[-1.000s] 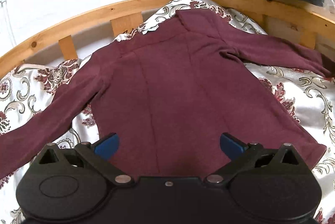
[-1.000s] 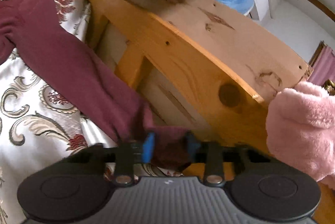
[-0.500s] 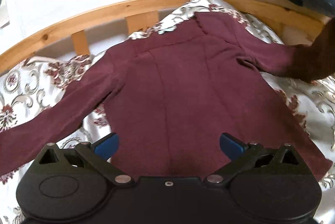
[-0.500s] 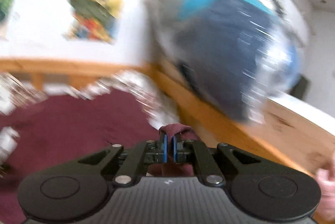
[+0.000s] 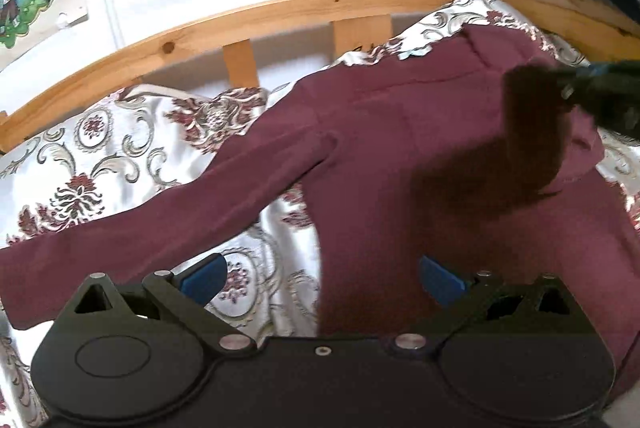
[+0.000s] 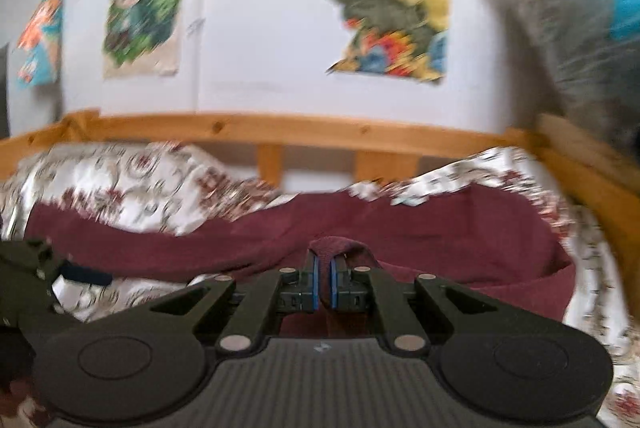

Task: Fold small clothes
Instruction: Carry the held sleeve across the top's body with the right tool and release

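Maroon top lies spread on the bed near the far rail; its sleeve cuff is clenched in the right tongs, left tongs released above the hem, so the sleeve should be laid flat across the chest, unbunched.

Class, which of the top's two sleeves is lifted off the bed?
The sleeve pinched in the right gripper; the other sleeve lies flat on the bedspread.
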Demonstrator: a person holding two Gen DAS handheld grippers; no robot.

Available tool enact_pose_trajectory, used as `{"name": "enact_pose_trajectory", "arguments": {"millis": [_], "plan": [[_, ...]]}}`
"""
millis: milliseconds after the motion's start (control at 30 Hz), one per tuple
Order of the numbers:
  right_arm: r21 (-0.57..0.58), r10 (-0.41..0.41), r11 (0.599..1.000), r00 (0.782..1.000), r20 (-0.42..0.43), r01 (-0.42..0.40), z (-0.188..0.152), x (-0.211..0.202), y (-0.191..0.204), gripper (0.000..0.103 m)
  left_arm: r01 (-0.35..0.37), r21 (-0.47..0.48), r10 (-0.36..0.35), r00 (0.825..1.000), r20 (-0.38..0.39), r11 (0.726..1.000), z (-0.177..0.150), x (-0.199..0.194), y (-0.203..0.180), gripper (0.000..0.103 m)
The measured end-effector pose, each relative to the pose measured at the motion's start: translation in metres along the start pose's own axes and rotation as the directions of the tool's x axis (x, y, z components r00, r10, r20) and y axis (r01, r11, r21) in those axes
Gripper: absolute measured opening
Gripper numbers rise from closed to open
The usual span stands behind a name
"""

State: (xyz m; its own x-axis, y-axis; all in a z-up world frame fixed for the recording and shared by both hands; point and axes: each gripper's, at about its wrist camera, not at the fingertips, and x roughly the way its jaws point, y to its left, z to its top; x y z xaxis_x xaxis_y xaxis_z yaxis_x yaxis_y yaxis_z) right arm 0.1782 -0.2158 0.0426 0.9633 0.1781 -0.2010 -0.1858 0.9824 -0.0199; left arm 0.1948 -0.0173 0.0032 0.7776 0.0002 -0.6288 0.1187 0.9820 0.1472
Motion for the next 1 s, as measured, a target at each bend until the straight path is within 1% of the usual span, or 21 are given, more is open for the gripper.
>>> {"name": "enact_pose_trajectory", "arguments": {"millis": [100,200,233,267,333,367,400,467,533,567,633,667,700,767,800,867,933,1000], "plan": [[-0.033,0.052,0.998,0.997,-0.05,-0.054,-0.008,0.016,0.011,0.008,-0.01,-0.001,0.01,1.0,-0.015,1.0,-0.003,0.004,0.006,0.102],[-0.039,0.097,0.994,0.992,-0.084,-0.101,-0.022,0.023,0.022,0.013,-0.007,-0.009,0.006,1.0,-0.023,1.0,-0.006,0.006,0.01,0.102],[-0.03,0.113,0.993,0.99,-0.089,-0.116,-0.026,0.024,0.023,0.021,-0.003,-0.015,0.003,1.0,-0.024,1.0,-0.007,0.007,0.012,0.102],[-0.023,0.121,0.992,0.988,-0.093,-0.123,-0.028,0.024,0.023,0.039,0.002,-0.023,-0.003,1.0,-0.024,1.0,-0.008,0.007,0.013,0.102],[-0.001,0.139,0.99,0.986,-0.094,-0.14,-0.033,0.022,0.019,0.059,0.022,-0.042,-0.023,1.0,-0.018,0.999,-0.009,0.007,0.016,0.102],[0.013,0.149,0.989,0.985,-0.089,-0.149,-0.035,0.019,0.015,0.064,0.032,-0.05,-0.033,0.999,-0.013,0.998,-0.009,0.007,0.017,0.102],[0.026,0.152,0.988,0.985,-0.085,-0.15,-0.036,0.016,0.01,0.067,0.043,-0.057,-0.044,0.999,-0.005,0.997,-0.009,0.006,0.017,0.102],[0.055,0.132,0.99,0.988,-0.08,-0.127,-0.038,0.01,-0.003,0.079,0.076,-0.071,-0.074,0.997,0.022,0.995,-0.008,0.005,0.017,0.102],[0.086,0.08,0.994,0.994,-0.076,-0.073,-0.041,0.005,-0.023,0.085,0.107,-0.076,-0.103,0.993,0.053,0.991,-0.007,0.005,0.014,0.102],[0.1,0.036,0.995,0.996,-0.079,-0.028,-0.043,0.004,-0.036,0.087,0.122,-0.075,-0.117,0.991,0.067,0.99,-0.005,0.007,0.011,0.102],[0.117,-0.055,0.991,0.994,-0.09,0.065,-0.047,0.006,-0.059,0.088,0.135,-0.071,-0.129,0.988,0.083,0.988,-0.004,0.016,0.004,0.102],[0.128,-0.11,0.984,0.99,-0.092,0.121,-0.05,0.007,-0.073,0.088,0.13,-0.067,-0.125,0.989,0.08,0.989,-0.004,0.023,-0.001,0.102],[0.134,-0.154,0.977,0.984,-0.092,0.166,-0.053,0.009,-0.085,0.088,0.117,-0.059,-0.113,0.991,0.065,0.991,-0.004,0.031,-0.007,0.102],[0.158,-0.245,0.953,0.963,-0.11,0.26,-0.059,0.017,-0.112,0.088,0.098,-0.043,-0.097,0.995,0.031,0.994,-0.006,0.046,-0.015,0.102],[0.169,-0.272,0.942,0.954,-0.122,0.29,-0.062,0.021,-0.123,0.088,0.09,-0.035,-0.089,0.996,0.018,0.995,-0.008,0.053,-0.018,0.102],[0.202,-0.31,0.92,0.94,-0.144,0.335,-0.069,0.033,-0.147,0.083,0.052,-0.014,-0.052,0.999,-0.009,0.999,-0.013,0.066,-0.026,0.102],[0.254,-0.323,0.898,0.93,-0.176,0.36,-0.077,0.042,-0.167,0.079,0.016,0.005,-0.016,0.999,-0.036,1.0,-0.018,0.075,-0.031,0.102],[0.316,-0.319,0.875,0.927,-0.197,0.368,-0.085,0.051,-0.182,0.071,0.0,0.017,0.002,0.997,-0.072,1.0,-0.022,0.083,-0.034,0.102]]}}
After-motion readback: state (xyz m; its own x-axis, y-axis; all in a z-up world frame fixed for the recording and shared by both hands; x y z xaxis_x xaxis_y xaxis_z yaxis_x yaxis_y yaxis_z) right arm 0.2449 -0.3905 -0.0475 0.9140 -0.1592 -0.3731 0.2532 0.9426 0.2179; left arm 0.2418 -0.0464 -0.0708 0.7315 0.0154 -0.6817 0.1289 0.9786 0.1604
